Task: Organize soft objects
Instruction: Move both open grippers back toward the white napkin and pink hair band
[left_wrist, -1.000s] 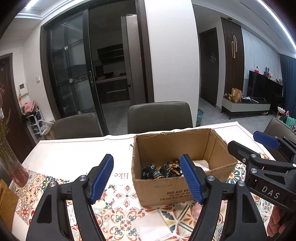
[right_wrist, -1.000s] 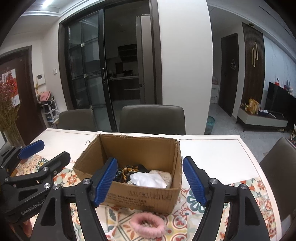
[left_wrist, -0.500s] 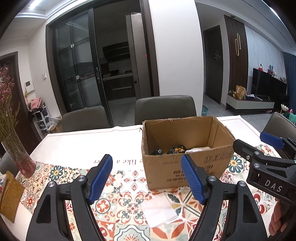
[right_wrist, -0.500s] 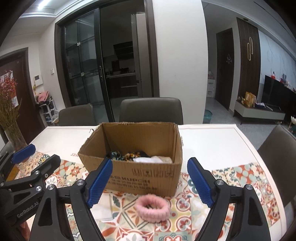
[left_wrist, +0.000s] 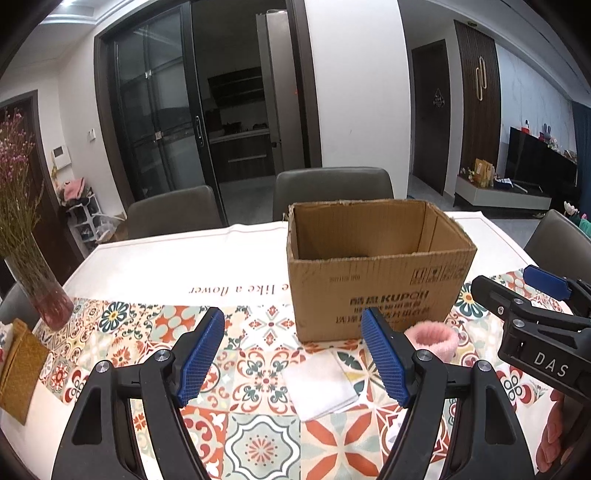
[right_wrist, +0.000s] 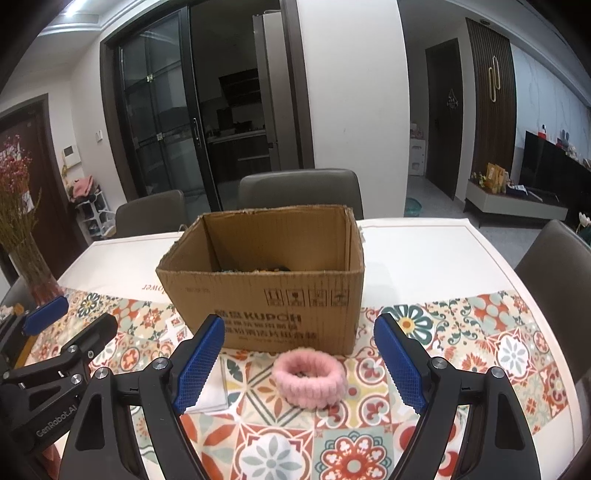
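My left gripper (left_wrist: 291, 362) is spread wide with nothing between its blue pads, and my right gripper (right_wrist: 299, 363) is the same, jaws apart and empty. Over the last second I have pulled both of them back and lower from the cardboard box (left_wrist: 376, 291): a second ago I was looking down over its rim at the things inside, and now the rim sits at about eye level, so from the left I see only bare inner walls and from the right just a dark sliver of the patterned cloth items (right_wrist: 266, 268) above the front edge.

That retreat has brought the leftovers into reach. Nearest my left pads lies the folded white cloth (left_wrist: 319, 384), flat on the patterned tablecloth (left_wrist: 258, 443) and roughly between my fingers. Just ahead of my right jaws sits the pink fluffy headband (right_wrist: 309, 376), lying flat close to the box's front wall; I cannot tell whether it touches.

I judge the task partly done: some soft things are boxed, these two are still out. Each gripper is lined up on its own piece, so the next grab looks like a drop and close. The cloth is thin and flat, so I expect it to be the harder pinch.

Beyond the box stand the grey chairs (right_wrist: 299, 192) and a vase of dried flowers (left_wrist: 33, 266) at far left
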